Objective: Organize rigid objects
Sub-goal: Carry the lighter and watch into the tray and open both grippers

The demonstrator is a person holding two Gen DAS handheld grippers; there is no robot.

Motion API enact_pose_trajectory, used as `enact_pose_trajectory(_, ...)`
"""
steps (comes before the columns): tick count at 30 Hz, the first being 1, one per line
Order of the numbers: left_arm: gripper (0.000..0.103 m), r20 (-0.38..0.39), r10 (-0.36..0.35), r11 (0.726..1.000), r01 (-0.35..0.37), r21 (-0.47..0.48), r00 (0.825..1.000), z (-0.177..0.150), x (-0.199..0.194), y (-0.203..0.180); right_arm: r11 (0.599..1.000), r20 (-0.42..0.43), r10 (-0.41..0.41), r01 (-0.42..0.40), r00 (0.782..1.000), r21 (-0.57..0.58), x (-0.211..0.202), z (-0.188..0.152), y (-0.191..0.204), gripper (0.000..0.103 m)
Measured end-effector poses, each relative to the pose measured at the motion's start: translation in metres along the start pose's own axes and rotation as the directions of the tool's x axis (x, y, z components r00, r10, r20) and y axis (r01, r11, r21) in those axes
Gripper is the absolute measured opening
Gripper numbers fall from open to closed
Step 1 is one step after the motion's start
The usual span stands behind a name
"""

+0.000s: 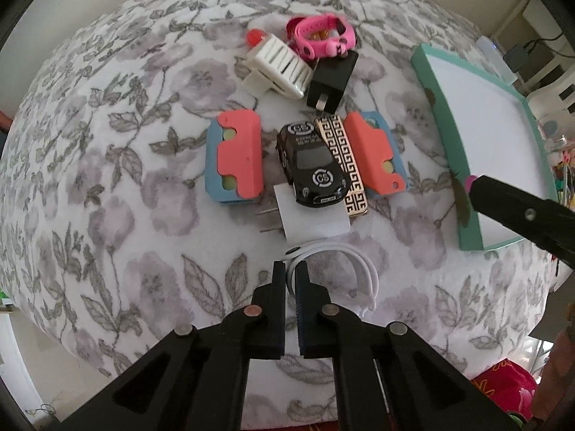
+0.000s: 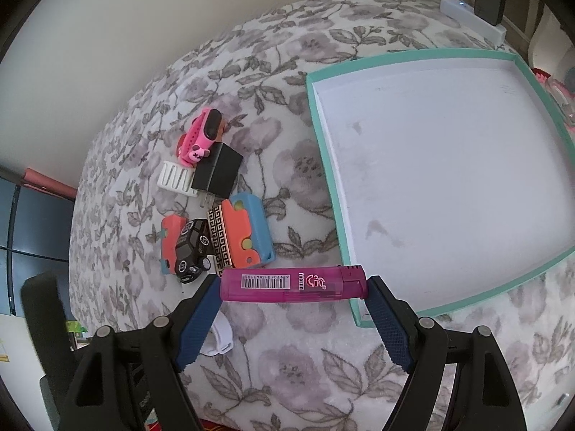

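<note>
The teal-rimmed cardboard tray with a white floor (image 2: 442, 179) holds nothing, so the sorting has hardly begun. The right gripper (image 2: 293, 283) is clamped lengthwise on a translucent magenta plastic lighter (image 2: 293, 283), hanging just over the tray's near corner, at about 6 o'clock of the tray in the right wrist view. The left gripper (image 1: 291, 269) has its jaws together on a white looped band (image 1: 345, 262) near the white plug adapter (image 1: 312, 222). Still waiting on the floral blanket (image 1: 125, 179), in a pile at 9 o'clock from the tray: a black toy car (image 1: 311, 168), a gold-patterned flat bar (image 1: 343, 165), two coral-and-blue blocks (image 1: 235, 158), a black charger cube (image 1: 332, 82), a white ribbed piece (image 1: 280, 64) and a pink watch (image 1: 323, 36). By my reckoning nearly everything remains
</note>
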State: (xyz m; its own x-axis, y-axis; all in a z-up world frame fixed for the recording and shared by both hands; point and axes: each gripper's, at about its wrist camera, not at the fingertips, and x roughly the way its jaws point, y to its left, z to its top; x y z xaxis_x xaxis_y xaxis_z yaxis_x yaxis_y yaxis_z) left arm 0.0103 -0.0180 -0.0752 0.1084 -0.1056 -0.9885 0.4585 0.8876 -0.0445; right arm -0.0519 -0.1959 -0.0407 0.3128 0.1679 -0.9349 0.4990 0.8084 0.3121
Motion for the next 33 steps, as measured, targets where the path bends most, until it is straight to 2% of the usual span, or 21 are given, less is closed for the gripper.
enact_pose_trajectory(5,0.005,0.025,-0.027,0.999,0.028,-0.022,0.999,-0.003,-0.023,0.004,1.0,0.012,0.011,-0.011,1.0,0.011,-0.004,0.001,-0.003,0.083)
enact_pose_trajectory(10,0.005,0.073,-0.05,0.997,0.053,-0.051,0.996,0.011,-0.061,0.009,0.999,0.058,0.009,-0.011,0.998,0.038,-0.016,0.008,-0.012,0.083)
enact_pose_trajectory(15,0.005,0.103,-0.043,0.997,0.048,-0.052,0.994,0.037,-0.061,-0.021,0.995,0.107,-0.064,0.056,0.992,0.077,-0.025,0.017,-0.03,0.083)
enact_pose_trajectory(21,0.005,0.131,-0.073,0.996,0.078,-0.039,0.989,0.067,-0.057,-0.062,0.975,0.157,-0.185,0.161,0.97,0.151,-0.034,0.031,-0.063,0.083)
enact_pose_trajectory(26,0.005,0.145,-0.096,0.995,0.099,-0.014,0.985,0.087,-0.048,-0.098,0.948,0.173,-0.25,0.204,0.952,0.245,-0.039,0.038,-0.097,0.083)
enact_pose_trajectory(33,0.005,0.161,-0.113,0.994,0.11,0.022,0.98,0.109,-0.03,-0.144,0.889,0.19,-0.356,0.268,0.915,0.371,-0.041,0.042,-0.141,0.083)
